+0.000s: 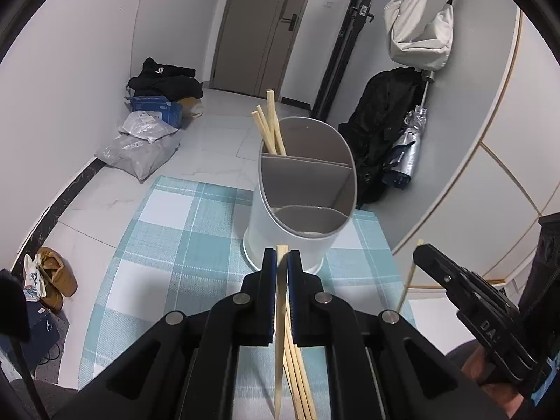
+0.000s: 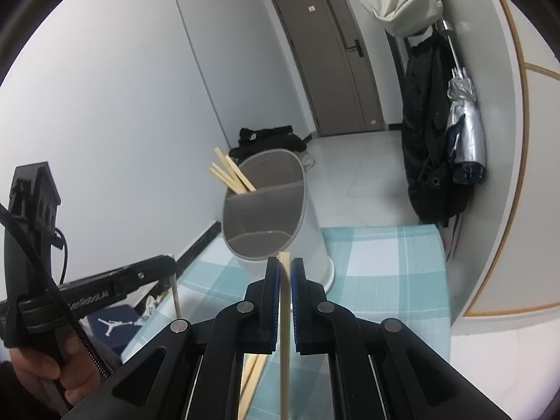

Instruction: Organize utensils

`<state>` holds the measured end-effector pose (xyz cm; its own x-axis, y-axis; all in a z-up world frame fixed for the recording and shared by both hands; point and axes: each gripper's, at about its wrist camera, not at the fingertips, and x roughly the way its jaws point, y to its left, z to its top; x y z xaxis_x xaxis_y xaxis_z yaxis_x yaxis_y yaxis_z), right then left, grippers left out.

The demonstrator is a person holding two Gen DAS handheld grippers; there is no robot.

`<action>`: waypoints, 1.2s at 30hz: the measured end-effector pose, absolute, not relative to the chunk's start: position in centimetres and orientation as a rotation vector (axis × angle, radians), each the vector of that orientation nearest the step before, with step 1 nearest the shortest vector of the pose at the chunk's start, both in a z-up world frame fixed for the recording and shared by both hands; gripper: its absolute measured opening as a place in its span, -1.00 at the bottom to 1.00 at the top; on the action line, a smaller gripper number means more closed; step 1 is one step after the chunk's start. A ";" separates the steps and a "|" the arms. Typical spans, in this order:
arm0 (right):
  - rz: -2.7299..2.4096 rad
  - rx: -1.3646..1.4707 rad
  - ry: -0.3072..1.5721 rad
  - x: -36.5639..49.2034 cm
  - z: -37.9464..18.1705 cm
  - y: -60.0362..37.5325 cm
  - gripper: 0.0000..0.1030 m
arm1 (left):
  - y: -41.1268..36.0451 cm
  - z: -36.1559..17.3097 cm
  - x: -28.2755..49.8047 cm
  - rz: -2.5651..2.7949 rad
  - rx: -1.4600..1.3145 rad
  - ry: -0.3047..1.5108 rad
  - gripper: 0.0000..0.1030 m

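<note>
Blue-checked table [image 1: 168, 245] carries the holder [image 1: 301, 192] at twelve o'clock of both grippers, left gripper [image 1: 281, 262] and right gripper [image 2: 285, 269] each clamped on one upright chopstick [image 1: 280, 315], neither clearly nearer.

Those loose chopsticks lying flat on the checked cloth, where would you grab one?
Take a loose chopstick near its thicker end, from straight above, fingers either side of the shaft. They lie flat and bunched on the checked cloth, so the top is the only free side. Both the left gripper and right gripper already hold one.
</note>
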<state>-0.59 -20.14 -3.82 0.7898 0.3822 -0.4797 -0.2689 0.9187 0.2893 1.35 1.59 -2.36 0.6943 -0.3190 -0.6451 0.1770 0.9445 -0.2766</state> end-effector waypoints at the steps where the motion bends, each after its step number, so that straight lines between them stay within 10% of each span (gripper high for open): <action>1: 0.345 0.208 0.557 -0.8 -3.7 -20.0 -0.89 | 1.5 -2.1 1.0 -0.283 -0.194 0.758 -0.94; 36: 0.371 0.217 0.464 -0.2 2.6 -19.9 -0.90 | -0.4 7.1 2.0 -0.415 -0.096 0.678 -0.95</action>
